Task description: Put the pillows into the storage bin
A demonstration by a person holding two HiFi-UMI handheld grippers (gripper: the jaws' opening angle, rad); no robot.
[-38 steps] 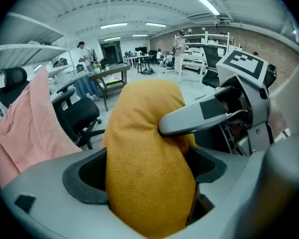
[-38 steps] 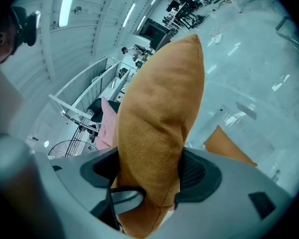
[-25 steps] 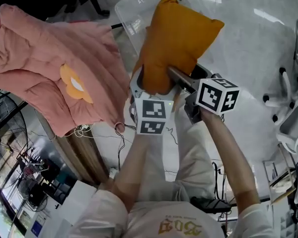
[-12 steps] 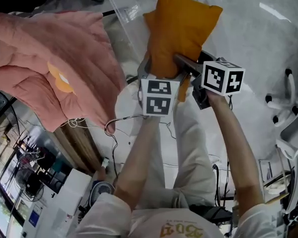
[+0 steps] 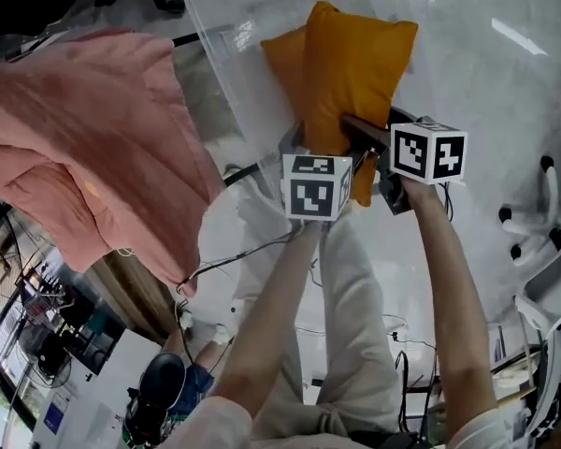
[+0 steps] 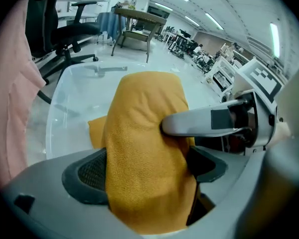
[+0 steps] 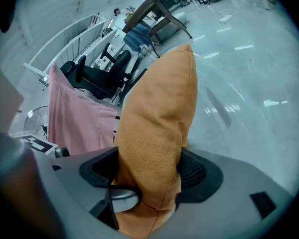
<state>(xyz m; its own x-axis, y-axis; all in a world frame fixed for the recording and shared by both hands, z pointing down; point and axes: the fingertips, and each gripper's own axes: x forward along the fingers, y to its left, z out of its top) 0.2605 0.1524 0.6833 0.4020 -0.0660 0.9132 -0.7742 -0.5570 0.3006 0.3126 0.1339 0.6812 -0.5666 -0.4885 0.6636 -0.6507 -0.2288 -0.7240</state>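
Pillow of orange soft fabric [image 5: 355, 73] is squeezed by both my left hand-held gripper [image 6: 147, 168] and my right hand-held gripper [image 7: 149, 171], above the clear plastic storage bin [image 5: 232, 68], near a pink quilt [image 5: 93, 129].

Bright, even light from ceiling strips [image 6: 274, 36]; glare streaks the pale floor [image 5: 519, 36]. Both gripper views bulge and darken at the corners; nearest parts blur, head view sharp

No word, number or brand could be read anywhere; the only printed signs were black-and-white square markers on the left marker cube [image 5: 316, 187] and the right marker cube [image 5: 428, 152].
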